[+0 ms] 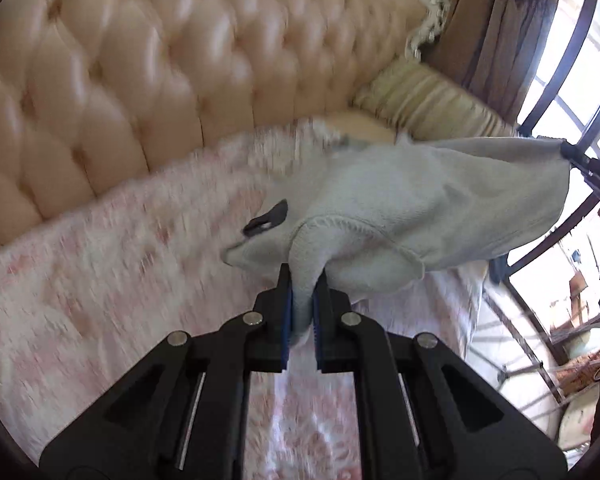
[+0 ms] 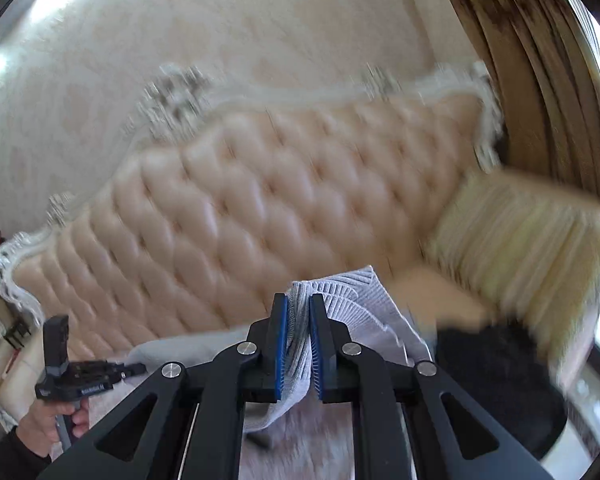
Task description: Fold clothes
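A pale grey knitted garment hangs stretched in the air between both grippers, above a bed.

The left gripper has its blue-padded jaws closed on a bunched fold of the garment; the right gripper has its jaws clamped on the ribbed hem. Below lies a fuzzy pink-and-white patterned bedspread. Behind stands a tufted cream leather headboard, with a striped cream pillow near the brown curtain. A dark fuzzy cloth lies at the right gripper's right.
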Demonstrator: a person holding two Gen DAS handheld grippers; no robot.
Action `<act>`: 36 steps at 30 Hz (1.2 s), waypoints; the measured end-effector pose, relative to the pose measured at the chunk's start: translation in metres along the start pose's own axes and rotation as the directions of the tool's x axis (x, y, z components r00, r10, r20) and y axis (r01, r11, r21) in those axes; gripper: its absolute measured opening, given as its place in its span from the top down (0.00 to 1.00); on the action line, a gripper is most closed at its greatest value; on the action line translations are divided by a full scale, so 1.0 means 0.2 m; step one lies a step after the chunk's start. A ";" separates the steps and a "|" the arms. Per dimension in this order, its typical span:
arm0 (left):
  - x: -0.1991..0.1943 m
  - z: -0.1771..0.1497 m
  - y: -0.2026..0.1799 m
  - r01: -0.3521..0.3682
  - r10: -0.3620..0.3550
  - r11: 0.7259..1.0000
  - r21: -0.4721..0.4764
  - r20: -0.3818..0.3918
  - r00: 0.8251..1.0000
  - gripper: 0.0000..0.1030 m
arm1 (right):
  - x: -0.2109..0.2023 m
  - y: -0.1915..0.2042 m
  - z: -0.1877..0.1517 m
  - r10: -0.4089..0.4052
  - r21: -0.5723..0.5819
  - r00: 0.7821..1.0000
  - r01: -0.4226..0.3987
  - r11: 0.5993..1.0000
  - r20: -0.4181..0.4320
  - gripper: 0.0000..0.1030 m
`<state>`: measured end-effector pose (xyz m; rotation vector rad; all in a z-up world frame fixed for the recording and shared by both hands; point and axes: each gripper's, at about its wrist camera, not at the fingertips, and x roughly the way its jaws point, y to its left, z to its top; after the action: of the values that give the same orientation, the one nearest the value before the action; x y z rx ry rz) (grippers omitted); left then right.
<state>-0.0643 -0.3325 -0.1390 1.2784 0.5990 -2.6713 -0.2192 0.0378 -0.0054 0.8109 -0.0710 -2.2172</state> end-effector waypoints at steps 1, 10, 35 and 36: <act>0.07 -0.08 0.01 -0.001 0.001 1.000 -0.012 -0.045 0.999 0.90 | 0.03 -0.04 -0.11 -0.015 0.018 0.999 0.016 1.000 -0.043 0.90; 0.19 -0.61 -0.03 0.054 -0.069 0.993 -0.107 -0.139 0.988 0.90 | 0.21 -0.23 -0.90 -0.170 -0.009 0.888 0.184 0.983 -0.427 0.80; 0.20 -0.80 0.10 0.209 -0.203 0.941 -0.267 0.048 0.978 0.89 | 1.49 0.62 -0.20 0.051 -0.475 0.708 -0.523 0.707 -0.704 0.21; 0.20 -0.80 0.10 0.219 -0.211 0.940 -0.262 0.058 0.976 0.88 | 1.56 0.63 -0.22 0.027 -0.488 0.684 -0.547 0.680 -0.729 0.21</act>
<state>0.0316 -0.2848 -0.2675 1.1569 1.1112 -2.6488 -0.2715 -0.2545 -0.1687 1.0166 0.8681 -1.3099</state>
